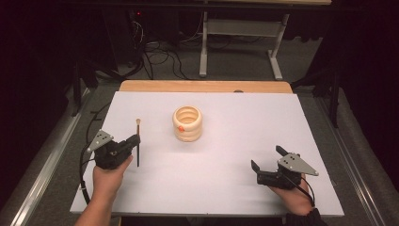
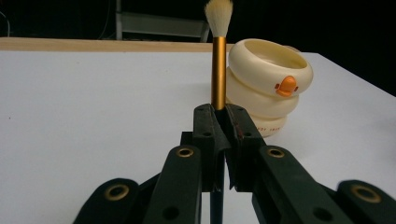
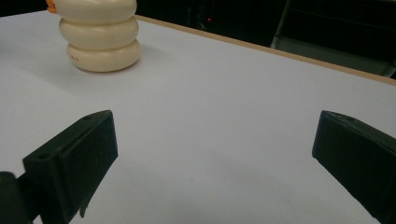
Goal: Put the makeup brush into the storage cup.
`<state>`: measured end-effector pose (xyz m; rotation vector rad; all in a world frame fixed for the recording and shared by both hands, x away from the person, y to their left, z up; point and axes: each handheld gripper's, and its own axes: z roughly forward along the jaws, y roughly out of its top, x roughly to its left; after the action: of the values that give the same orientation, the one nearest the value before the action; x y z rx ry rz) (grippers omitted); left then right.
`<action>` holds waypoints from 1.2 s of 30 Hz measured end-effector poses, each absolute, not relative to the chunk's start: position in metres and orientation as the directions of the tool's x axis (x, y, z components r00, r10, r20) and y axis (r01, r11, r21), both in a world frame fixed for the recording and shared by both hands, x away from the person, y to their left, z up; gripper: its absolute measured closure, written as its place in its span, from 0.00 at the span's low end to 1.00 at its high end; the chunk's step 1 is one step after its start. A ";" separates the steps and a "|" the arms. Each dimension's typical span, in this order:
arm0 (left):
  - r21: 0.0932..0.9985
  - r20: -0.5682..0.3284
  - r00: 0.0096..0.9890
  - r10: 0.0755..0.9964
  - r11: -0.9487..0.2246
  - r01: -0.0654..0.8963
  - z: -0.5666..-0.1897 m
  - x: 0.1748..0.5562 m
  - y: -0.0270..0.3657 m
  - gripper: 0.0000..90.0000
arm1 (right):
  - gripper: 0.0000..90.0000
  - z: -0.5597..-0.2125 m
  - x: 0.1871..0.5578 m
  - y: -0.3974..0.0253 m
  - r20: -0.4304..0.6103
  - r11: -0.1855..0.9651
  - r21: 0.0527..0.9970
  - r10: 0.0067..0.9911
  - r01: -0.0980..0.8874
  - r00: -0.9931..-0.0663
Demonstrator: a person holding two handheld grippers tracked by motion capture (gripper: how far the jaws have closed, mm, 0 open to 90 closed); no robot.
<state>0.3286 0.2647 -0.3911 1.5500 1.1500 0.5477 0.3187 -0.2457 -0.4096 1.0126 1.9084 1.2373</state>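
A cream ringed pot (image 1: 187, 123) with a small orange mark stands near the middle of the white table (image 1: 226, 188). My left gripper (image 1: 135, 140) is shut on a thin brush (image 1: 138, 141) that has a dark handle, a gold ferrule and a pale tuft. In the left gripper view the brush (image 2: 218, 70) rises from between the closed jaws of that gripper (image 2: 220, 122), with the pot (image 2: 268, 84) just behind it to the right. My right gripper (image 1: 267, 157) rests at the front right, open, with nothing between its jaws. The right gripper view shows the pot (image 3: 99, 39) far off at upper left.
A wooden strip (image 1: 205, 86) runs along the table's far edge. Beyond it stand a metal frame's legs (image 1: 203, 52) and loose cables (image 1: 160, 54) on the floor. Metal rails (image 1: 44, 160) flank the table on both sides.
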 end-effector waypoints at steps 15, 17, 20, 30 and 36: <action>0.959 -0.156 0.426 0.891 0.032 0.283 -0.391 0.323 0.265 0.93 | 0.01 -0.410 0.319 -0.246 -0.101 0.259 0.931 0.861 0.259 -0.498; 0.961 -0.150 0.429 0.891 0.030 0.274 -0.391 0.323 0.263 0.93 | 0.01 -0.410 0.319 -0.246 -0.103 0.261 0.930 0.861 0.258 -0.499; 0.965 -0.142 0.429 0.892 0.028 0.262 -0.390 0.322 0.263 0.93 | 0.01 -0.410 0.319 -0.246 -0.101 0.260 0.930 0.860 0.259 -0.499; 0.968 -0.127 0.441 0.889 0.015 0.249 -0.387 0.322 0.258 0.93 | 0.01 -0.409 0.319 -0.247 -0.106 0.260 0.932 0.862 0.254 -0.496; 0.966 -0.127 0.437 0.891 0.010 0.259 -0.380 0.326 0.255 0.93 | 0.01 -0.409 0.319 -0.248 -0.098 0.254 0.931 0.864 0.261 -0.494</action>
<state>0.3259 0.2545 -0.3800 1.5199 1.0576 0.6754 0.3188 -0.2480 -0.4090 1.0204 1.9035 1.2388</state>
